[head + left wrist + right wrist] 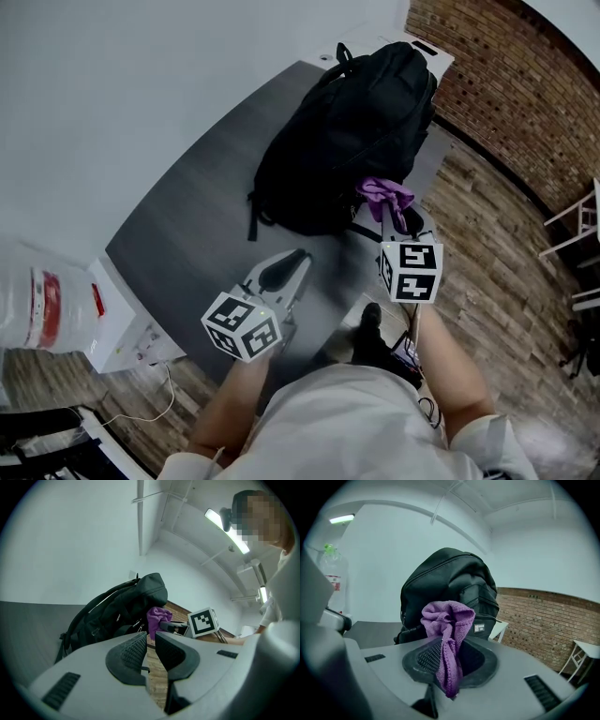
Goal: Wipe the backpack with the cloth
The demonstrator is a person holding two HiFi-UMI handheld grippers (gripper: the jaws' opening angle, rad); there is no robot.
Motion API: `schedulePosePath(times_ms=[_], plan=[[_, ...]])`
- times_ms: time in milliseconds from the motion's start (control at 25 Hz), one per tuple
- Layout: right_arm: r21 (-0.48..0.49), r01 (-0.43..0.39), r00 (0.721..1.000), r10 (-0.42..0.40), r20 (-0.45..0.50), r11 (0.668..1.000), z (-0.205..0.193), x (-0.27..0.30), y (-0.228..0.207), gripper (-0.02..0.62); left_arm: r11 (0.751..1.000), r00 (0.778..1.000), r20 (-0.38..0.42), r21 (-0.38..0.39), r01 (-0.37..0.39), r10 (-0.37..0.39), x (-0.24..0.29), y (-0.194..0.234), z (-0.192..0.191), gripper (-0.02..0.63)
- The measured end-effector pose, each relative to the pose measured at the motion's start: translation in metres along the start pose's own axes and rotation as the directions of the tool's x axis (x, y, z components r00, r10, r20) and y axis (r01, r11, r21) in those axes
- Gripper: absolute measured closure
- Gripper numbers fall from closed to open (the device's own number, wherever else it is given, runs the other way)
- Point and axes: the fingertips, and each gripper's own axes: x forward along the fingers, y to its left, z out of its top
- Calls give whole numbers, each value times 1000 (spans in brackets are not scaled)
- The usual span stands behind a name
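The backpack [347, 141], black, sits at the far end of the dark grey table [197, 216], next to the white wall. The right claw [392, 214] is clamped on the cloth [386, 195], a purple towel. In the right gripper view the cloth [447, 634] is bunched between the two ribbed pads of the right claw [449, 645]; a crumpled fold rises above the pads and a tail hangs below them, with the backpack [450, 588] directly behind. In the head view the cloth is at the near lower edge of the backpack; contact with the fabric cannot be confirmed. The left claw [295, 262] is held over the table on the near side of the backpack and apart from it. In the left gripper view the left claw [151, 637] shows only a narrow slot between its pads, with nothing in it. A plastic bottle [37, 300] with a red label stands at the left beside a white box [122, 328].
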Motion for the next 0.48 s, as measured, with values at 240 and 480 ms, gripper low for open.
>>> schedulePosePath(times_ms=[240,480], plan=[[22,77,996,-75,-47,997,-27,-20,-31,518,1000,1000,8,-6,-3,3,-2,6,1,549],[29,125,984,-120,-133,992,-65,-36,-49,517,1000,1000,21,-23,-19,20,-6,17,1,549]])
